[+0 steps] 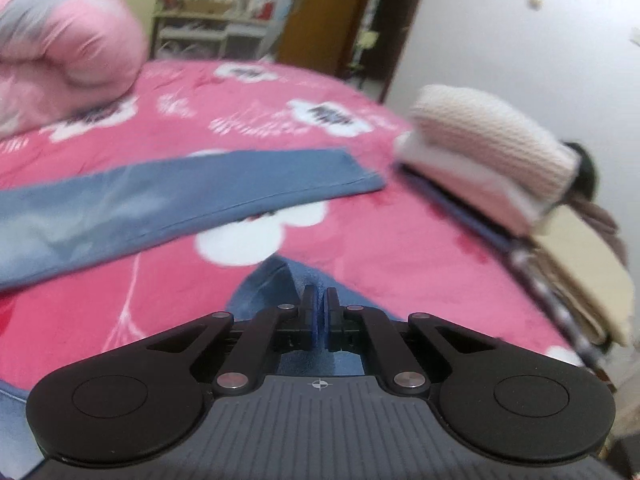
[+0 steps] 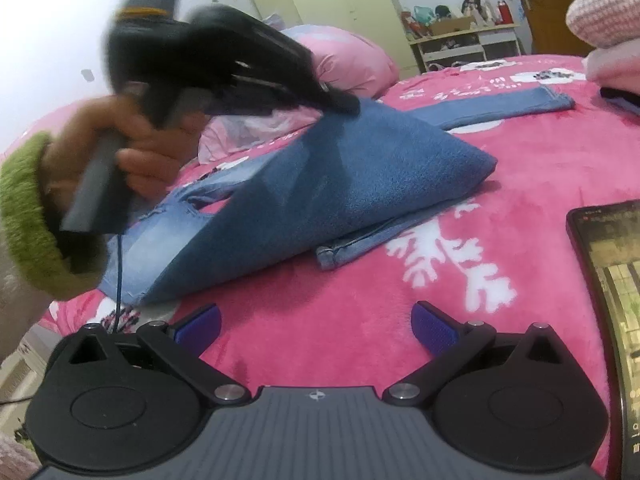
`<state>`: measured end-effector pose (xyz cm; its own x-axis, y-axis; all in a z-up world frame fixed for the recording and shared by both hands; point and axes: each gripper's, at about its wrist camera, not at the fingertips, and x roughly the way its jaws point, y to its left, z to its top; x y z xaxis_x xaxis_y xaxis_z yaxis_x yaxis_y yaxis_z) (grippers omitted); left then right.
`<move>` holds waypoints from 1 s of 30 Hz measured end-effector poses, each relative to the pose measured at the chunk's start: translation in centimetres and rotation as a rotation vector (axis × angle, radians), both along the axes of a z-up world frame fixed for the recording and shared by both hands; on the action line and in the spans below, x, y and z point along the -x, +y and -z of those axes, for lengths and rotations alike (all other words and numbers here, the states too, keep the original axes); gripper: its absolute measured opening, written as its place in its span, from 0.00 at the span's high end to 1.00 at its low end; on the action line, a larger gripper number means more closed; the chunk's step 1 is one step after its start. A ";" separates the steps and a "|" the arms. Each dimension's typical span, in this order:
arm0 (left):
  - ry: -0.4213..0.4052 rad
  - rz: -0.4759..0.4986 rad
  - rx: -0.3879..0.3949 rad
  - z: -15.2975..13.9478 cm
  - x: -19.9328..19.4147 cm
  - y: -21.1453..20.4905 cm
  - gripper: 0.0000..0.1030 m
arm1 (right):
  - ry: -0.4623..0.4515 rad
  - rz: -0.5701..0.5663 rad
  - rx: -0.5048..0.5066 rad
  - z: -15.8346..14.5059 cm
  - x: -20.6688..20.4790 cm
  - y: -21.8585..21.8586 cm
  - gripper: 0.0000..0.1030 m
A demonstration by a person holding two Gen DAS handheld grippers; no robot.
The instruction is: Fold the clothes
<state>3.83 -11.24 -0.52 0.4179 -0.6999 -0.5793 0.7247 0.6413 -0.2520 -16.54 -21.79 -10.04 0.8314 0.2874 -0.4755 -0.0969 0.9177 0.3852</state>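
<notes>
Blue jeans (image 2: 340,184) lie on a pink flowered bedspread (image 2: 520,168). My left gripper (image 1: 320,300) is shut on a fold of the denim (image 1: 276,280). In the right wrist view that left gripper (image 2: 344,102), held by a hand (image 2: 132,152) with a green cuff, lifts the denim into a tent-shaped peak. One jeans leg (image 1: 180,196) stretches flat toward the far side. My right gripper (image 2: 316,328) hovers open above the bedspread near the front, nothing between its blue pads (image 2: 434,326).
A stack of folded clothes topped by a cream knit (image 1: 492,148) sits at the bed's right edge. A rolled pink quilt (image 1: 60,56) lies at the far left. A phone (image 2: 612,280) rests on the bed to the right. Shelves (image 1: 208,28) stand behind.
</notes>
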 end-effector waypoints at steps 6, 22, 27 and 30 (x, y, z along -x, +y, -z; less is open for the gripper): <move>-0.008 0.131 0.040 -0.2 4.0 0.7 1.00 | 0.009 0.025 -0.073 -0.1 0.6 -0.8 0.00; 0.204 0.244 0.044 8.4 9.1 1.7 0.84 | -0.027 0.407 0.059 -6.9 11.2 -6.3 0.00; 0.225 0.234 0.100 8.2 10.5 4.4 0.54 | -0.128 0.325 0.121 -9.0 6.7 -5.2 0.00; 0.178 0.211 0.090 6.8 11.1 6.7 0.50 | -0.143 0.202 0.232 -9.4 2.3 -2.3 0.00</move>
<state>-7.32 -4.49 -7.31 0.1549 -0.8126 -0.5618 0.7786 0.4505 -0.4368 -18.88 -24.13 -0.68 0.9236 0.0075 -0.3834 0.0581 0.9856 0.1591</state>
